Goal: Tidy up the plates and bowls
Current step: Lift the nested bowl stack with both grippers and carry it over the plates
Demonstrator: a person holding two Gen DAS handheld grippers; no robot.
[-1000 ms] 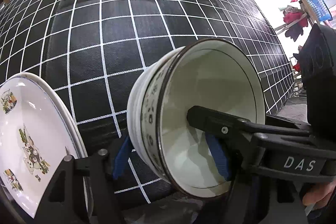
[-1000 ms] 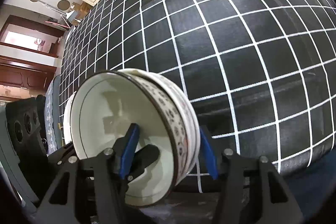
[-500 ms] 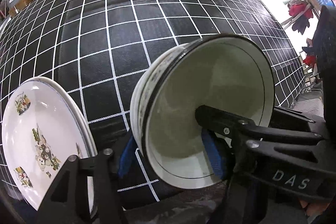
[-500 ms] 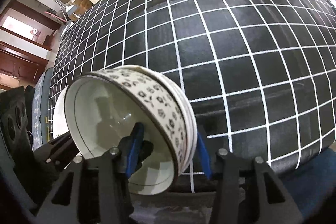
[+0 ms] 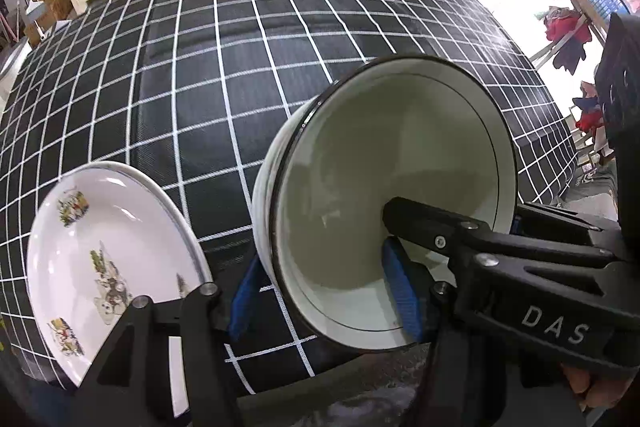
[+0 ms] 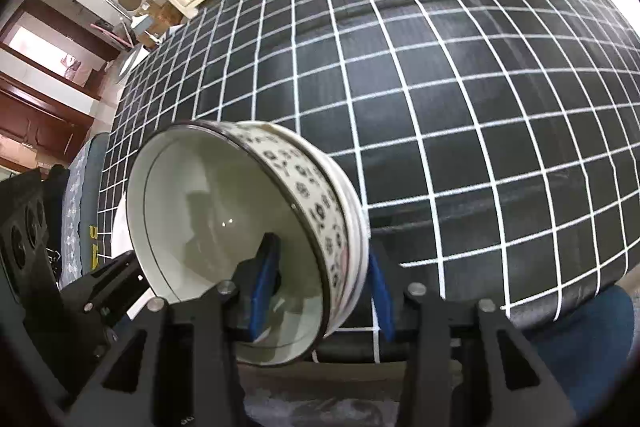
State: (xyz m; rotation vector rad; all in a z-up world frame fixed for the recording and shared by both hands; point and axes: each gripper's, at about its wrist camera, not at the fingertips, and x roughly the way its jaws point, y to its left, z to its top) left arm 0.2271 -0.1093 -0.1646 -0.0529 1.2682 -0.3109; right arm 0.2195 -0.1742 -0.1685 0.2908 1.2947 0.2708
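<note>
Above the black grid-patterned table (image 6: 460, 115), the right gripper (image 6: 320, 291) clamps the wall of the tilted, nested bowls (image 6: 224, 227). The left gripper (image 5: 324, 295) apparently grips the same stack. Plates (image 5: 104, 251) sit just left, tilted.

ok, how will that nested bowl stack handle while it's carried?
The bowl stack looks glazed ceramic: probably heavy and slippery against the right gripper pads. Held tilted by one wall, nested bowls may slip apart. Likely chips if dropped.
</note>
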